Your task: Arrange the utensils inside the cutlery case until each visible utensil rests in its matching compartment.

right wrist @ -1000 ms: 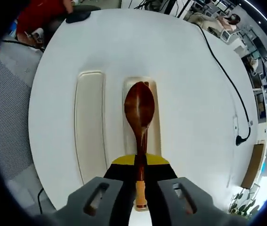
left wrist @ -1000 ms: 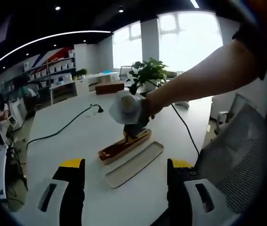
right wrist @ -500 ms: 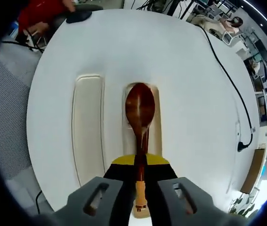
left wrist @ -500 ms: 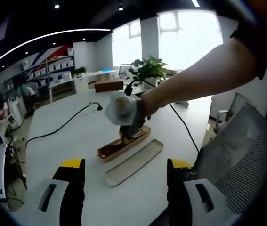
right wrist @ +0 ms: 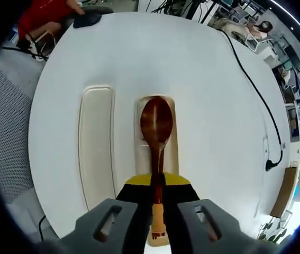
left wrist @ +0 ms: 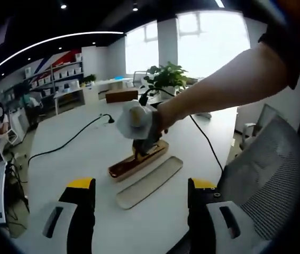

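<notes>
Spoon (right wrist: 156, 127), glossy dark brown, orange-tipped handle

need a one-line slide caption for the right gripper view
Right gripper, shut on a wooden spoon, holds it over the open cutlery case, its lid alongside on the white table.

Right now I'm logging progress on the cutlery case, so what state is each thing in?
Right gripper: shut on the spoon's handle.
Left gripper: open, holding nothing, back from the case.
Wooden spoon: held lengthwise over the case base, bowl up.
Case base: open on the table.
Case lid: off, lying beside the base.
</notes>
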`<move>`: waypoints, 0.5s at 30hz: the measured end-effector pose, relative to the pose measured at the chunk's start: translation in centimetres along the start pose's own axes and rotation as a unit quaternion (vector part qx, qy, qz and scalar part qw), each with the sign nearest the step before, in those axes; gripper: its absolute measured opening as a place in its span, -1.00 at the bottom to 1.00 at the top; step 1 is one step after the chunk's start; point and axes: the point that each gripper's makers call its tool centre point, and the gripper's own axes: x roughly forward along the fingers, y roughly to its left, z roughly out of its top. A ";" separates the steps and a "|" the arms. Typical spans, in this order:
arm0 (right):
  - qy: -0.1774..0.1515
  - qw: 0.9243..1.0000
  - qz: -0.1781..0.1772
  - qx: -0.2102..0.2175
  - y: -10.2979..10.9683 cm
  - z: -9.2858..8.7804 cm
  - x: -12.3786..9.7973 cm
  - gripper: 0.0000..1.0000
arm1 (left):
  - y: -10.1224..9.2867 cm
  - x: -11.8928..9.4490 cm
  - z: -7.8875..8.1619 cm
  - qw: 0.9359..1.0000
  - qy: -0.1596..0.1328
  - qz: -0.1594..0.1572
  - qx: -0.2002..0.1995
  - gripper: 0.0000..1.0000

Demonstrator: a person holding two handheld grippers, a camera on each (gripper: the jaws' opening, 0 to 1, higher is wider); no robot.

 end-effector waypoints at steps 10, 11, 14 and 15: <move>-0.010 1.000 -0.002 0.009 0.2 0.0 -0.9 -0.85 | 0.0 0.0 0.1 1.000 -0.001 0.000 0.002 0.46; -0.015 1.000 -0.004 0.015 0.1 0.0 -1.1 -0.85 | -0.1 0.0 0.1 1.000 -0.001 0.000 0.003 0.46; -0.021 0.999 -0.011 0.023 0.0 -0.2 -1.7 -0.81 | 0.0 0.0 0.1 1.000 -0.001 0.001 0.005 0.46; -0.021 0.999 -0.014 0.022 -0.1 -0.4 -1.9 -0.79 | 0.0 0.0 0.2 1.000 -0.002 0.001 0.005 0.46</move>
